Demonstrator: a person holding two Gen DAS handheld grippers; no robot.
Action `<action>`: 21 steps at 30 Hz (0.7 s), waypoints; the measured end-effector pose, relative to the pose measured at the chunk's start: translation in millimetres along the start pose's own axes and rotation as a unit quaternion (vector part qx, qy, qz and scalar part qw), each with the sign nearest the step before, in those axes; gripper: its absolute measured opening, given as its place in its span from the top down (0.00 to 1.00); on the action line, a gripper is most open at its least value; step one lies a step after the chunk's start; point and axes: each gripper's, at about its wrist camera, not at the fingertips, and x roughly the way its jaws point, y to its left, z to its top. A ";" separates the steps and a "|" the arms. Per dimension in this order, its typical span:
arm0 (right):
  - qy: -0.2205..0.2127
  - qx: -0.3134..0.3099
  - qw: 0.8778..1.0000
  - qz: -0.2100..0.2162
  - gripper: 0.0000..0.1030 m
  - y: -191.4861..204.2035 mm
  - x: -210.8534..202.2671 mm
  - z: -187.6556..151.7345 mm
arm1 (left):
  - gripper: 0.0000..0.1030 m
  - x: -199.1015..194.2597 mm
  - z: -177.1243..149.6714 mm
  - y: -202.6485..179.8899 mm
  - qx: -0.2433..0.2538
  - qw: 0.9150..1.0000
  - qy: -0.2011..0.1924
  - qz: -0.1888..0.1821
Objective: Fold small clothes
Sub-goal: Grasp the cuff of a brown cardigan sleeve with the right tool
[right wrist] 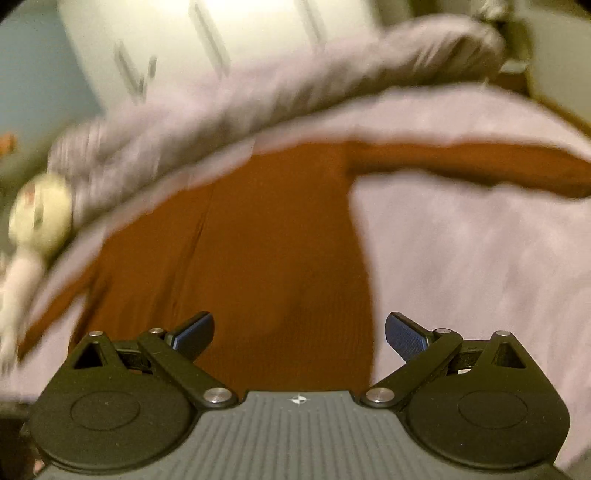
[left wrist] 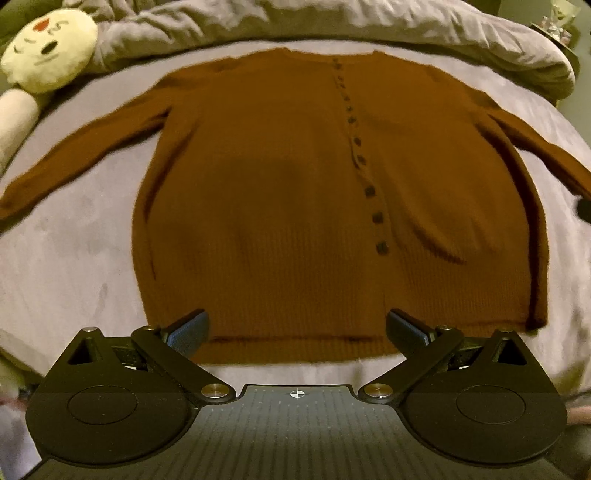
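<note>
Looking through my left wrist view, I see the brown cardigan (left wrist: 295, 192) spread flat across the middle of the frame on the grey-lilac bed (left wrist: 74, 266), front up, with a row of dark buttons (left wrist: 364, 162) running down just right of centre. Both sleeves stretch outward, one toward the left edge of the frame and one toward the right edge. My left gripper (left wrist: 297, 325) sits at the bottom centre with its jaws spread wide, holding nothing, the tips framing the cardigan's lower hem. A pale plush toy (left wrist: 48, 48) with a drawn face lies in the upper left corner, against a rumpled grey duvet (left wrist: 332, 26) along the top

Through my right wrist view, blurred by motion, the same cardigan (right wrist: 266, 236) fills the centre, one sleeve reaching toward the right edge of the frame. My right gripper (right wrist: 299, 328) at the bottom centre also has its jaws spread apart and empty, above the cardigan's right side, where knit meets bed (right wrist: 461, 258). The plush toy (right wrist: 40, 214) appears at the left edge, the duvet (right wrist: 295, 85) arcs across the upper part, and pale cupboard doors (right wrist: 221, 37) stand in the upper left
</note>
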 end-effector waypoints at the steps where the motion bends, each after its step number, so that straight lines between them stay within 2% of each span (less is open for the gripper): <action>1: -0.007 0.007 1.000 -0.021 0.04 -15.6 3.4 7.8 | 0.00 0.9 2.9 -0.9 0.001 1.000 -0.007 0.003; 3: -0.016 0.052 0.997 -0.057 0.04 -53.9 9.0 23.5 | 0.00 4.4 9.9 -4.3 0.005 1.000 -0.016 0.011; 5: -0.017 0.134 0.987 -0.093 0.04 -102.0 13.6 39.8 | 0.00 10.0 18.9 -9.9 0.012 1.000 -0.016 0.024; 6: -0.022 0.184 0.977 -0.105 0.04 -130.2 14.3 47.9 | 0.00 12.5 23.3 -12.3 0.016 0.999 -0.016 0.028; 9: -0.078 0.298 0.946 -0.099 0.06 -194.4 8.0 56.4 | 0.00 20.5 38.9 -22.5 0.028 0.999 -0.020 0.029; 11: -0.106 0.360 0.922 -0.095 0.18 -232.2 6.9 60.2 | 0.00 26.1 51.8 -29.8 0.029 0.999 -0.027 0.018; 13: -0.113 0.407 0.900 -0.108 0.43 -260.5 10.6 61.3 | 0.00 30.1 63.4 -36.8 0.025 0.999 -0.037 0.007; 16: -0.112 0.455 0.876 -0.114 0.59 -287.4 24.5 59.4 | 0.00 39.1 79.7 -45.4 0.008 0.999 -0.044 -0.009; 17: -0.118 0.469 0.868 -0.110 0.61 -293.4 29.0 56.7 | 0.00 43.8 84.9 -47.8 0.004 0.999 -0.042 -0.016; 19: -0.128 0.485 0.859 -0.104 0.69 -298.9 36.0 56.1 | 0.00 51.0 91.7 -52.2 0.003 0.999 -0.037 -0.021; 20: -0.131 0.483 0.859 -0.105 0.72 -298.6 39.7 56.4 | 0.00 54.6 94.7 -53.8 0.007 0.999 -0.038 -0.023; 21: -0.131 0.476 0.863 -0.109 0.80 -300.9 39.7 56.0 | 0.00 59.1 97.6 -54.6 0.013 0.999 -0.037 -0.025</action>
